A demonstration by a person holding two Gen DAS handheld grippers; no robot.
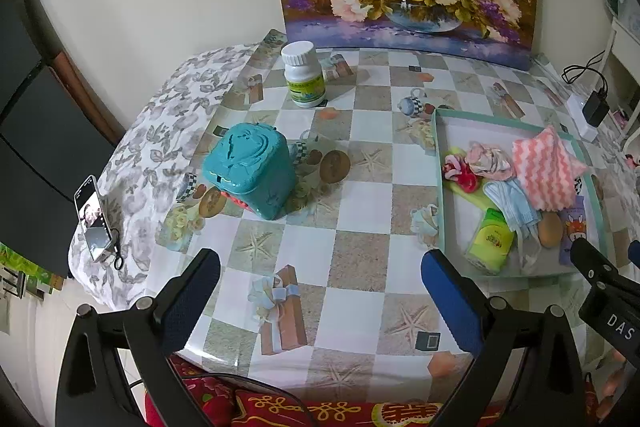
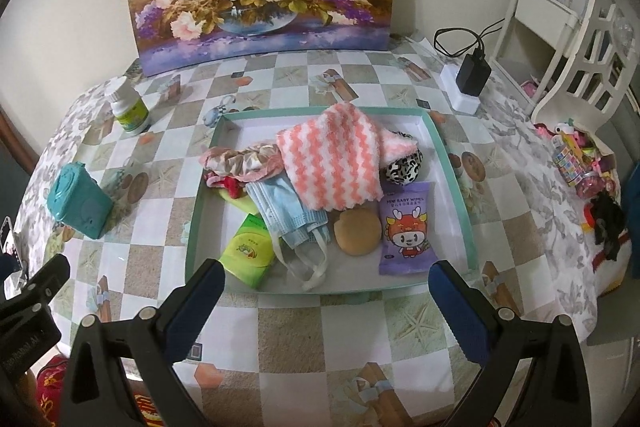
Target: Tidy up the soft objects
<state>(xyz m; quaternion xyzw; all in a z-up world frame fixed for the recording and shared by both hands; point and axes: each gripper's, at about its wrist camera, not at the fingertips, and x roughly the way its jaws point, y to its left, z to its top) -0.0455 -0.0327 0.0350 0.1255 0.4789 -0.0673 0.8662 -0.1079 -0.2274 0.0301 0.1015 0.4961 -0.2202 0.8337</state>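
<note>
Right wrist view: both grippers, right gripper [image 2: 324, 291] and left gripper [image 1: 320, 279], gape wide, empty, near the shallow green-rimmed tray [image 2: 456, 163] of soft things.

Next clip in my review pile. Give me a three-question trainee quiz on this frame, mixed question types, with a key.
1. True or false: the pink-and-white striped cloth lies partly over the blue face masks in the tray.
2. Multiple choice: the teal container stands (A) inside the tray, (B) on the table outside the tray, (C) on the white shelf.
3. Short answer: how do the jaws of the left gripper and the right gripper stand, and what do they hold?

Key
1. True.
2. B.
3. Both are open and hold nothing; each hangs over the table at its near edge.
</note>
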